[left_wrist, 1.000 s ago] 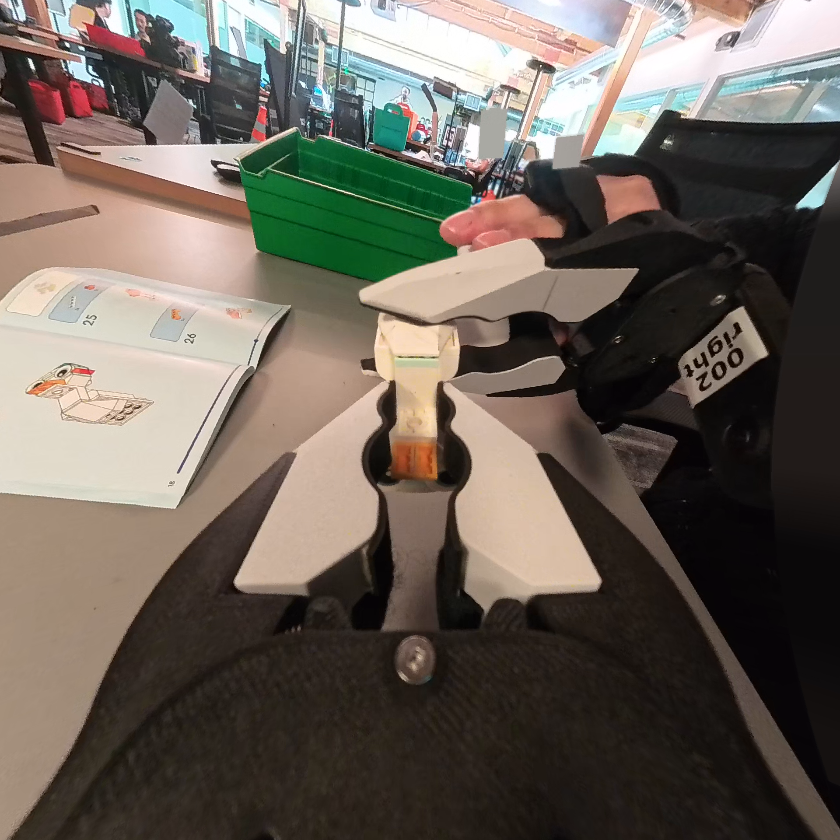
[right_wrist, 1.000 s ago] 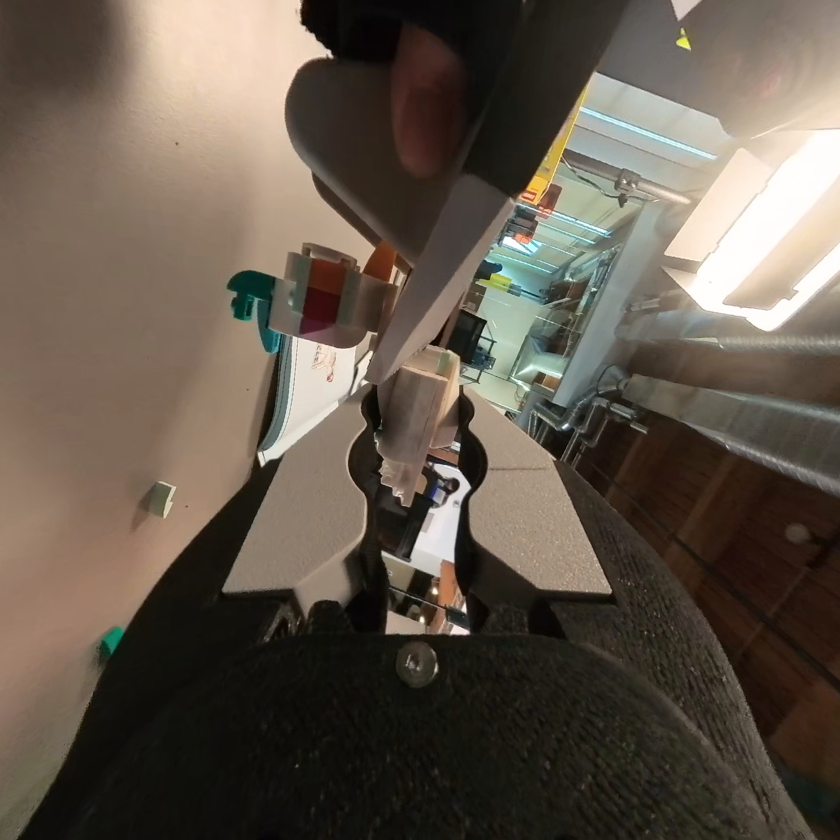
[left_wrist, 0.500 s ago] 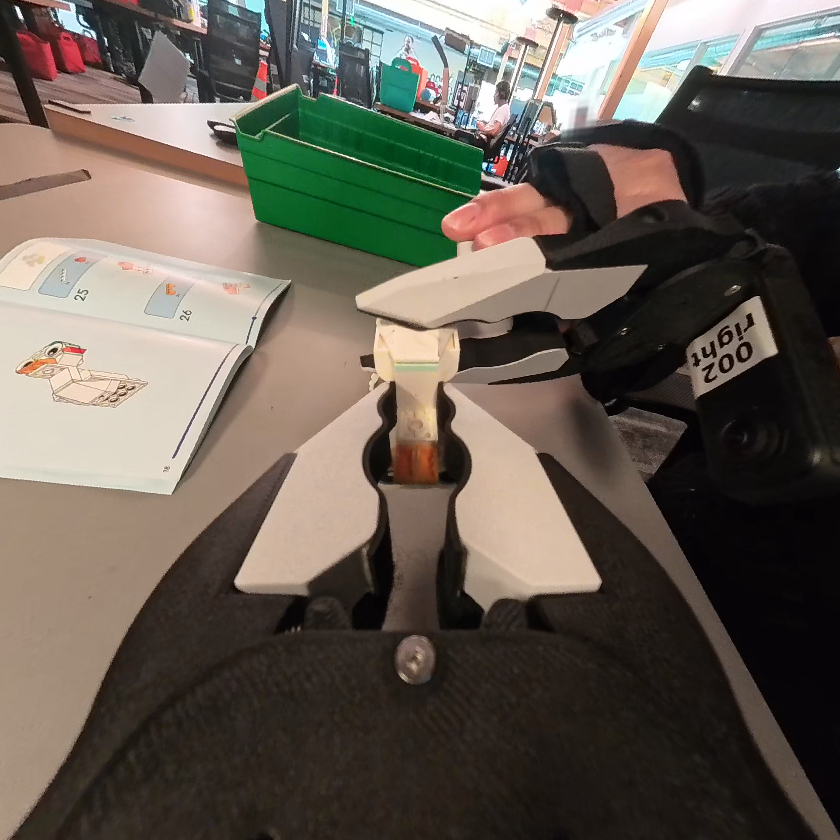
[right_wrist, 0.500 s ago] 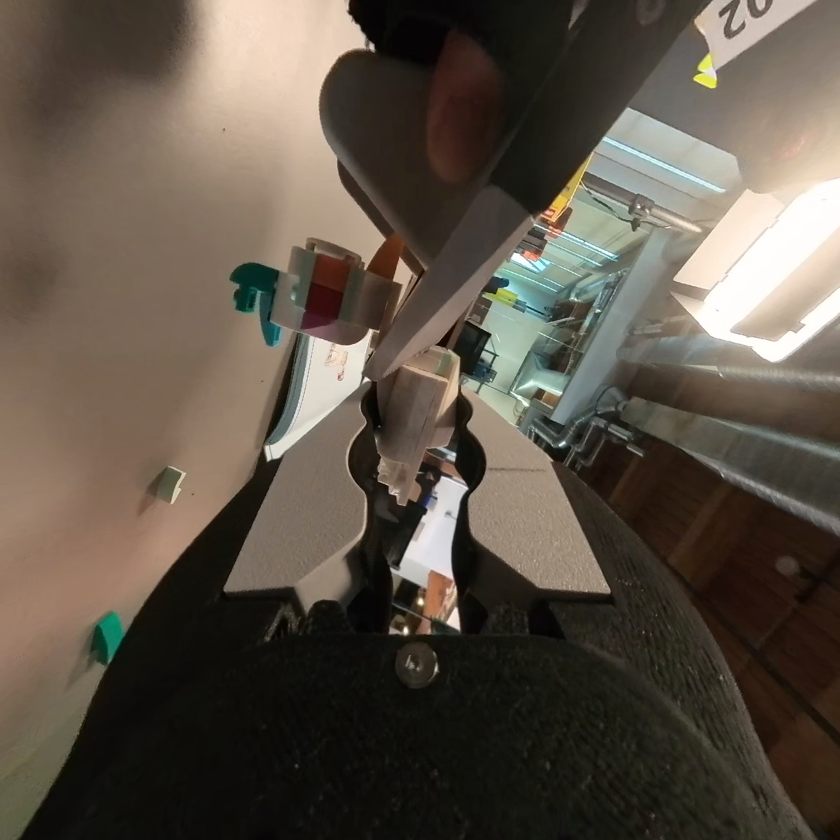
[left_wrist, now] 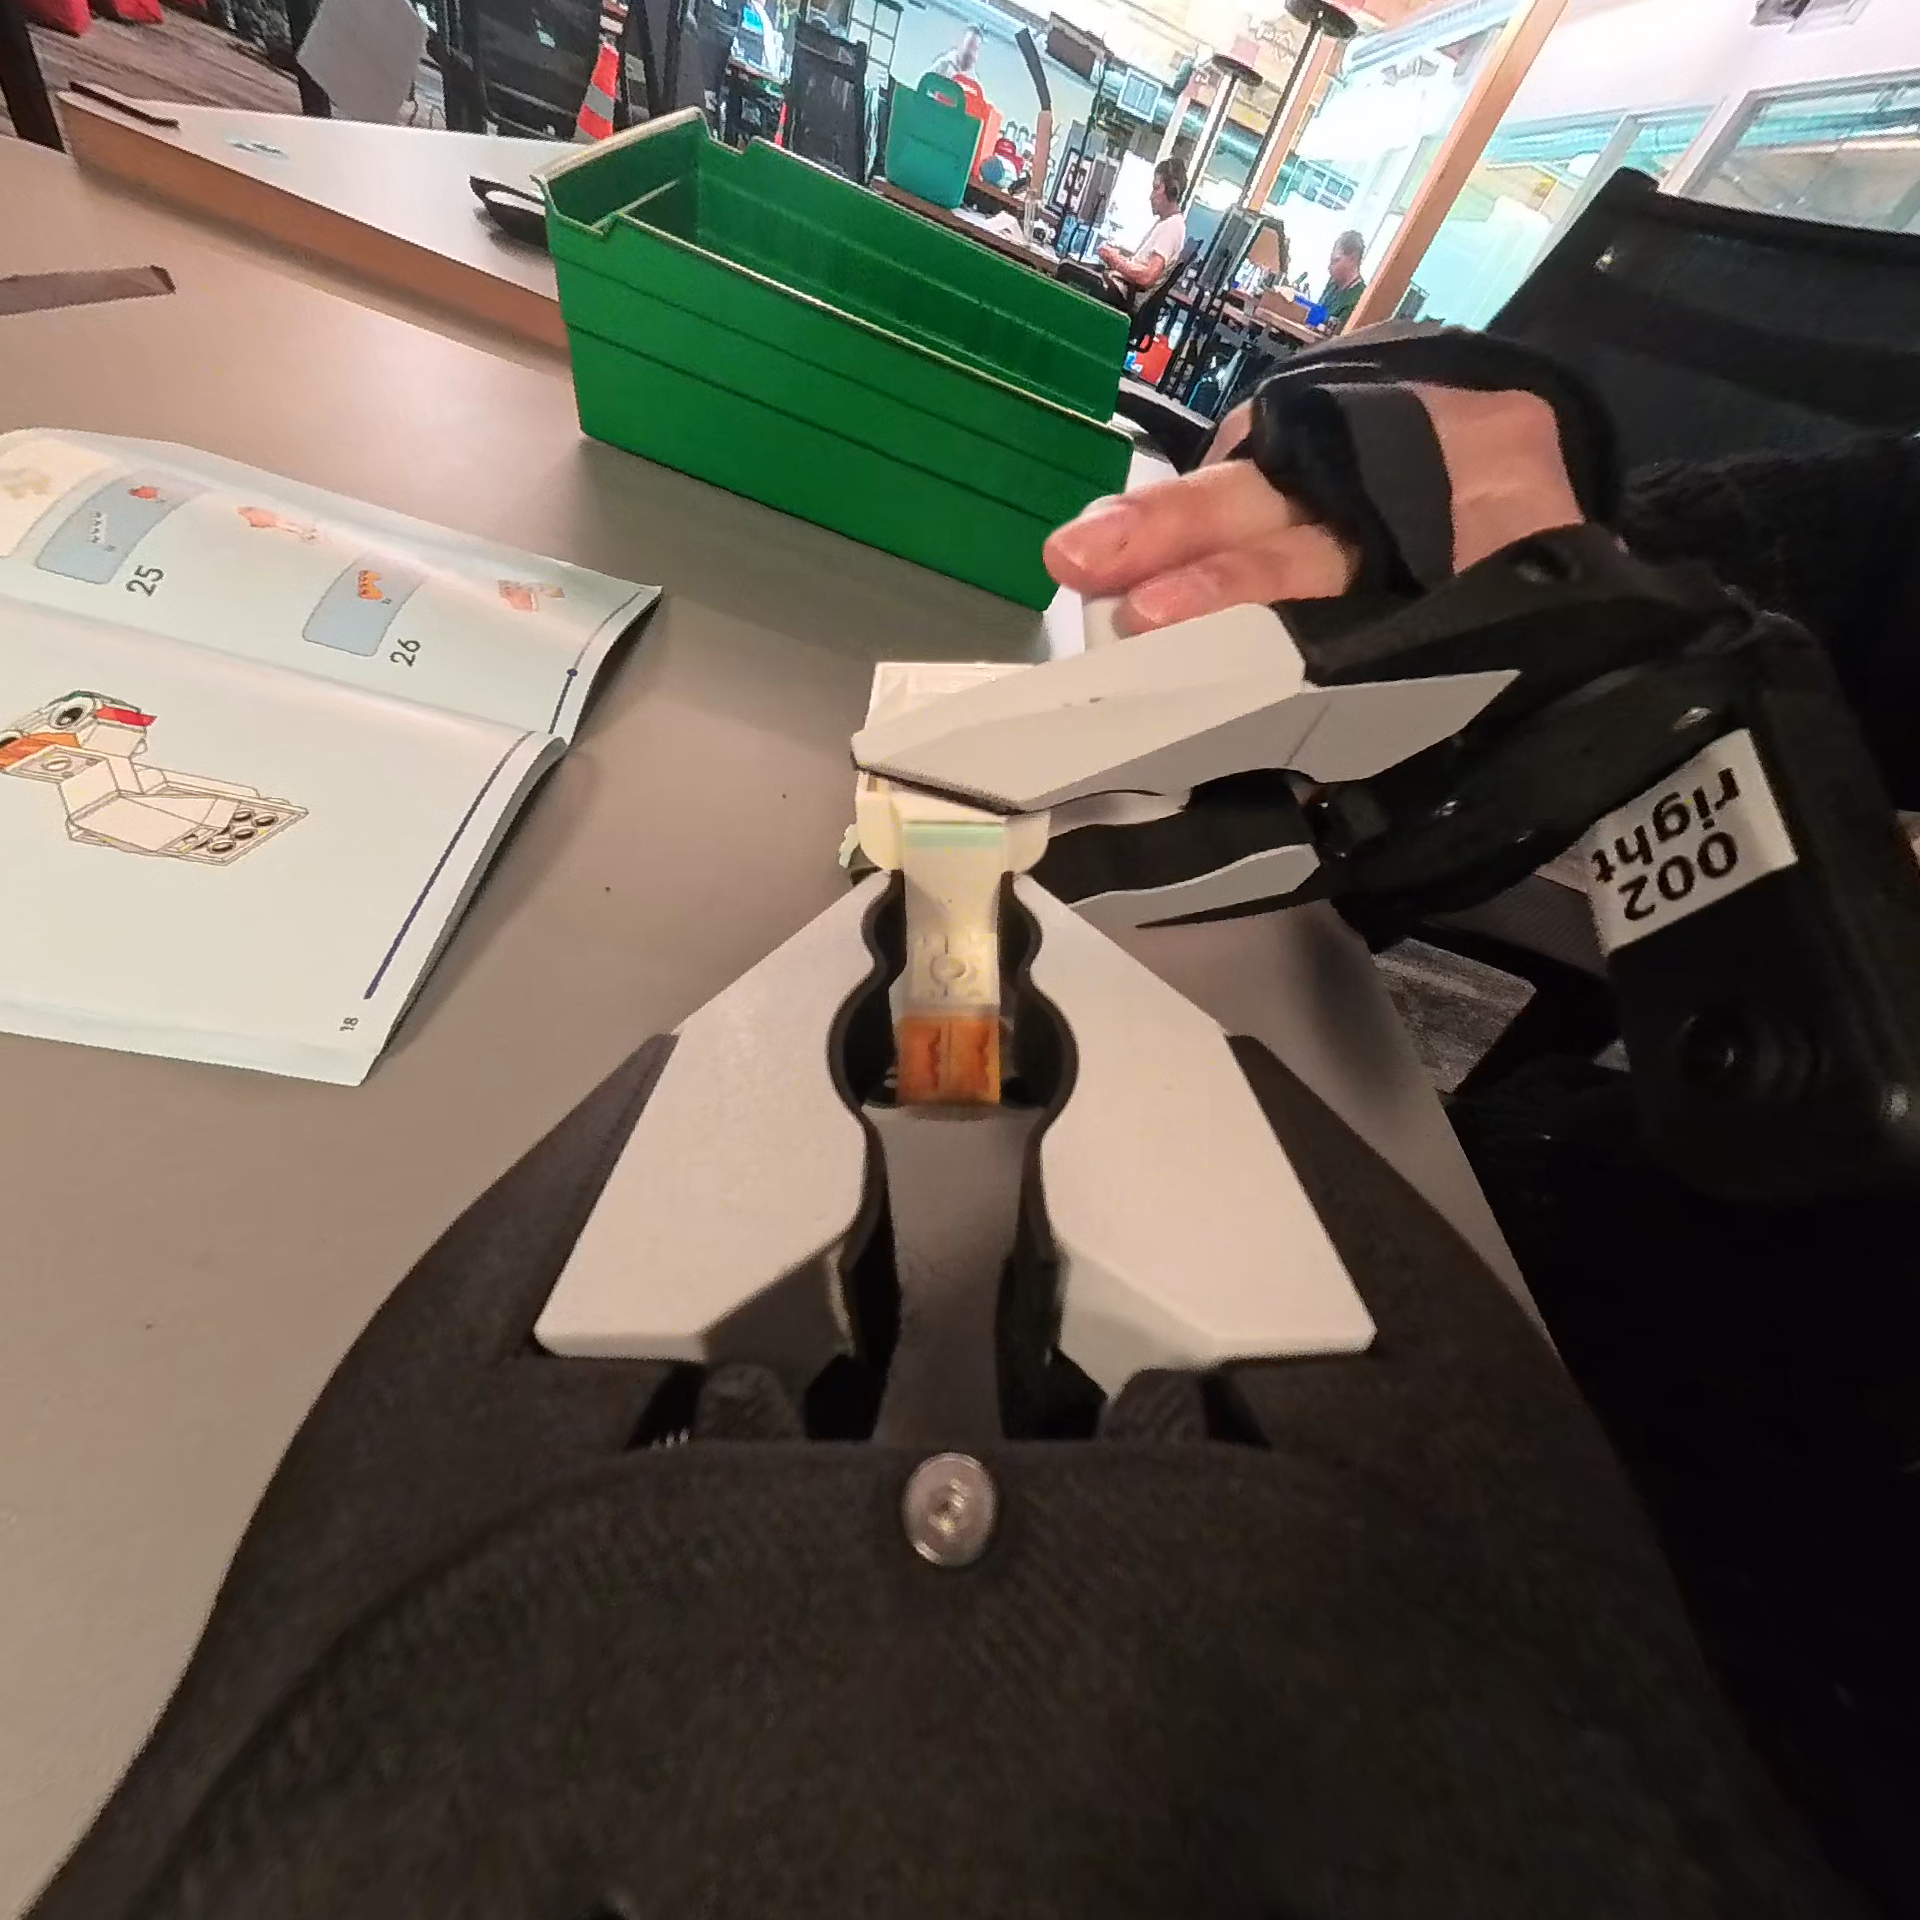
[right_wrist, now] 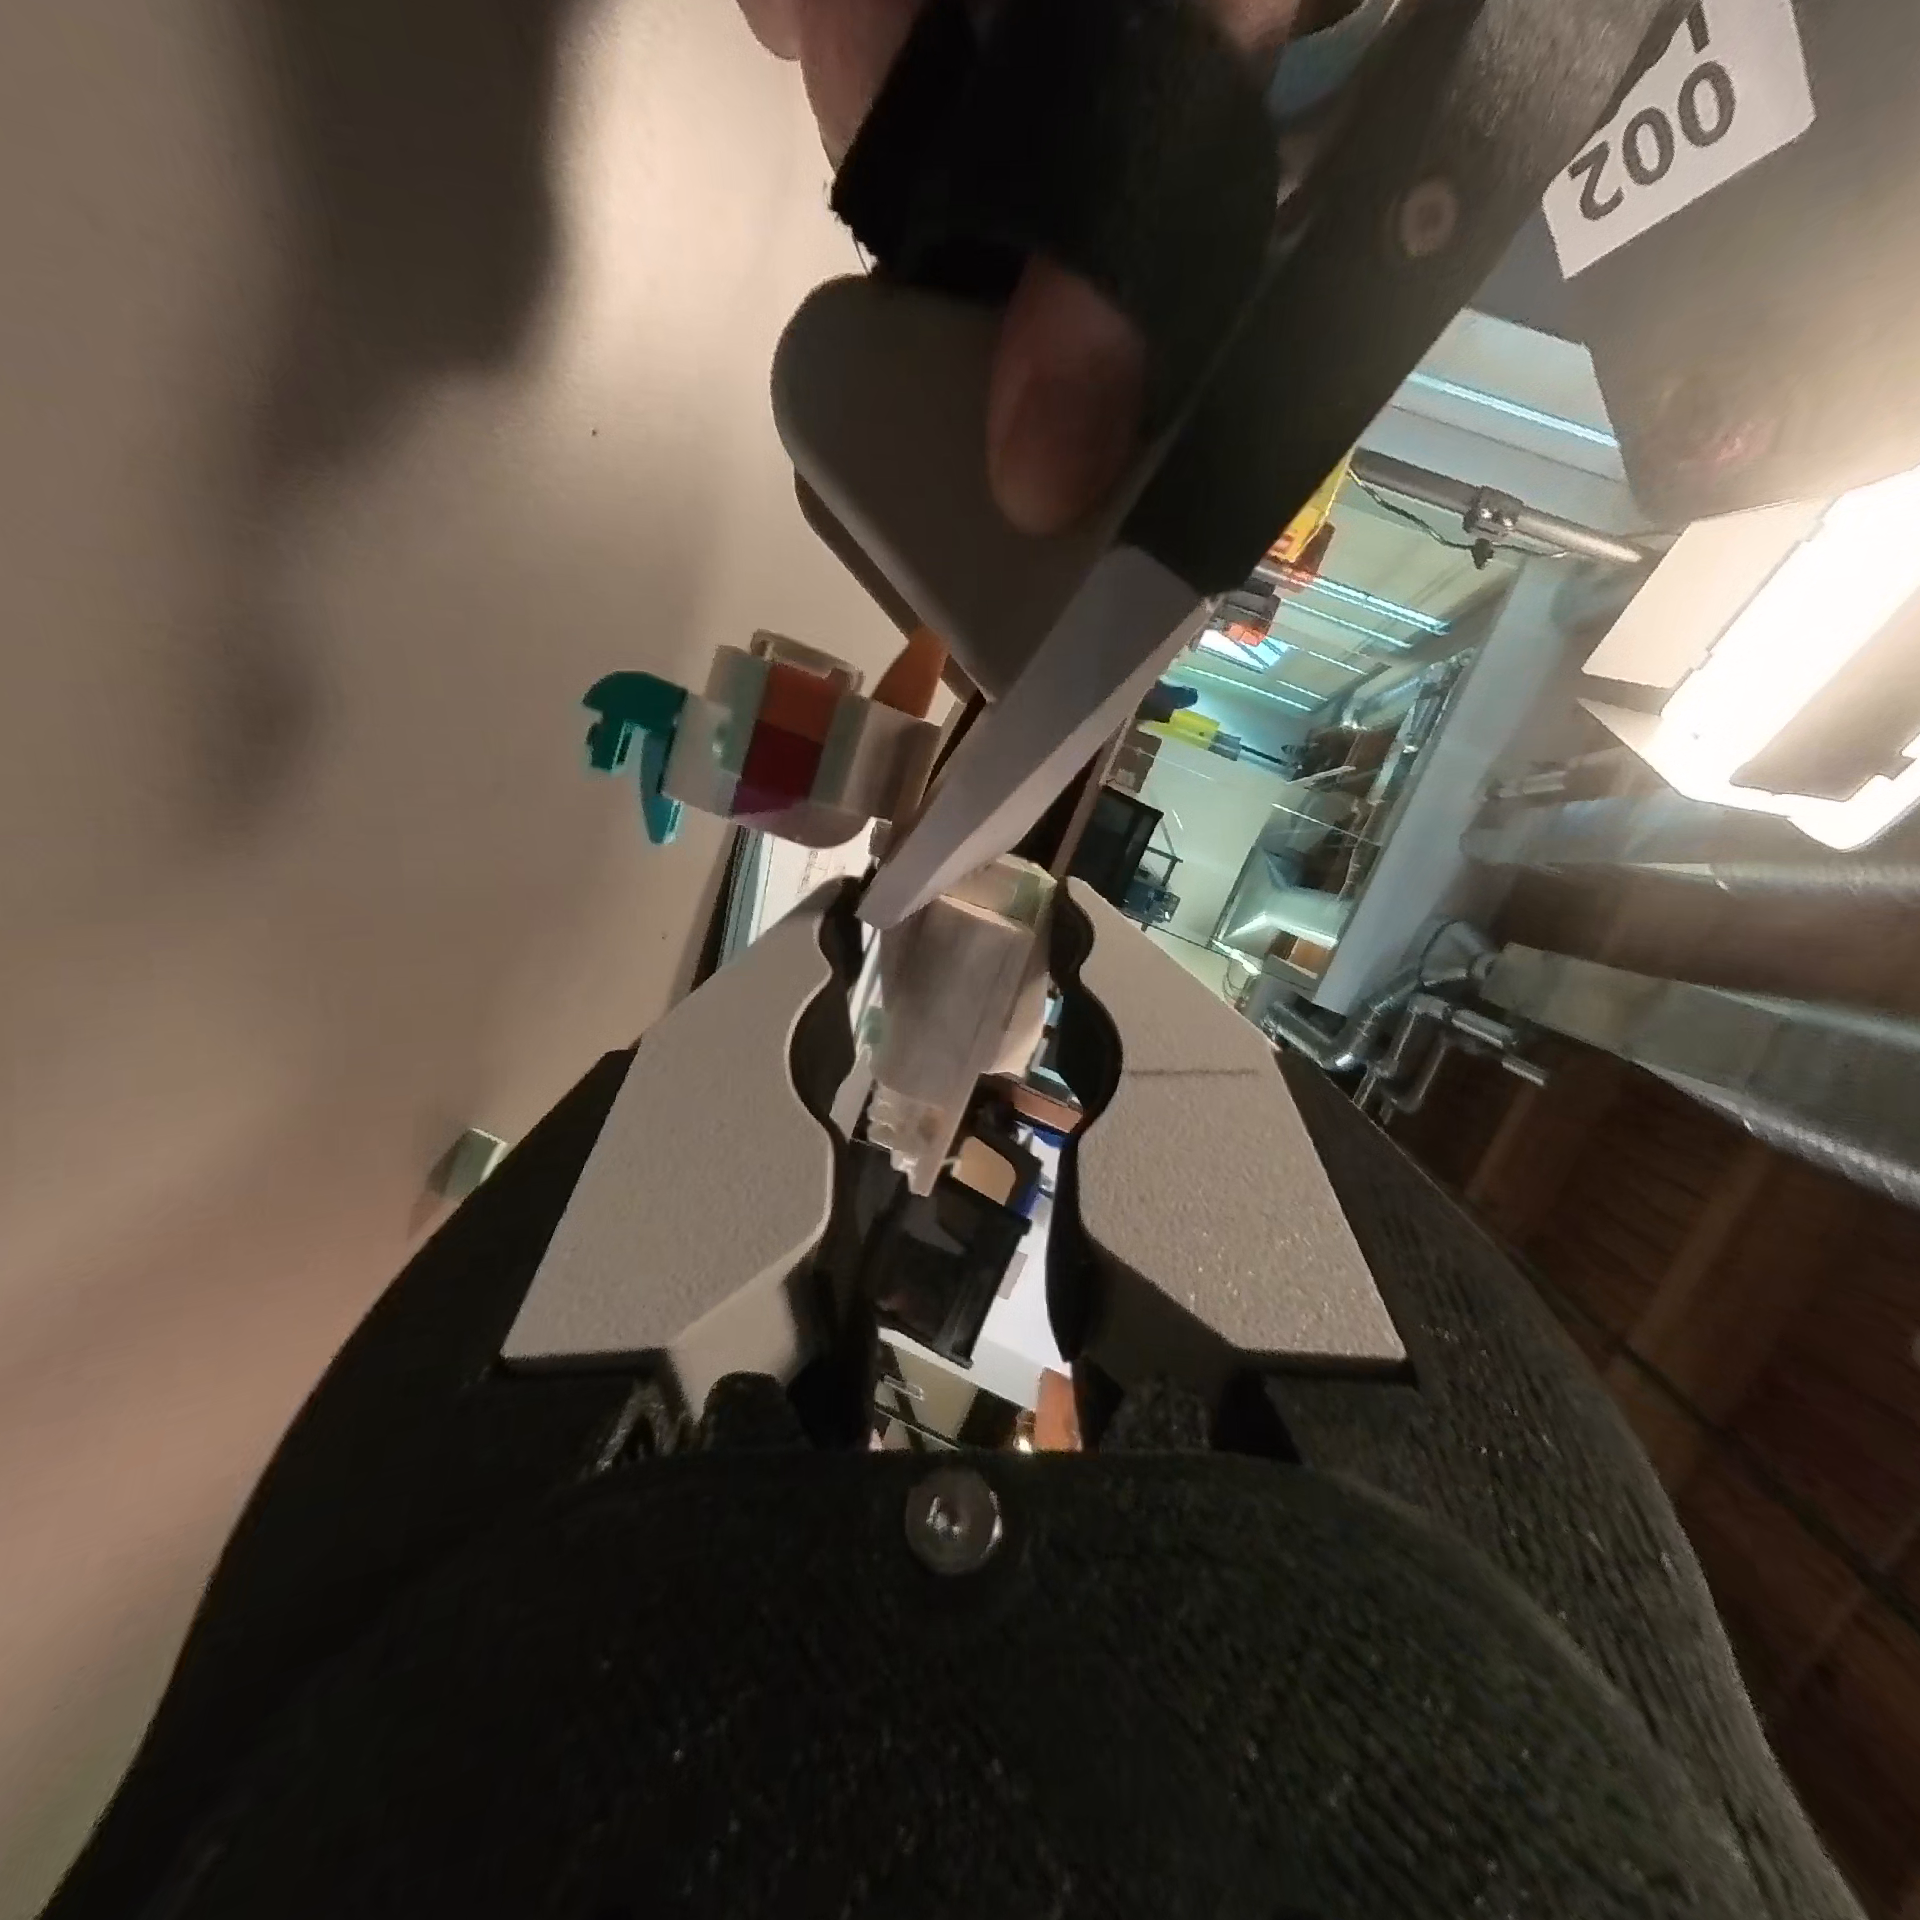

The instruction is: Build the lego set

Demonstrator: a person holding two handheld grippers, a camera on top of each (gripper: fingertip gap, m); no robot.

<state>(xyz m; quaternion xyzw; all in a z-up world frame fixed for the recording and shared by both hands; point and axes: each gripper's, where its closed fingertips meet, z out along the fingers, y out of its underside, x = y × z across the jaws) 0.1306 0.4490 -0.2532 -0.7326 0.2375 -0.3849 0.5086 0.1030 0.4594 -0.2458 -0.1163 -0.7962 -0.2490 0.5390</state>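
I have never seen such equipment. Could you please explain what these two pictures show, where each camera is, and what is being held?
There is no robot. A person holds a hand-held gripper in each hand, each with two white fingers and a camera looking along them.

The left camera shows its own left gripper shut on a small white and orange lego piece. The right gripper comes in from the side, with the person's hand on it, closed on the same piece's top.

The right camera is turned sideways, so the table looks like a wall. It shows the same grip.

On the table lie an open booklet, a green bin and a colourful lego model.
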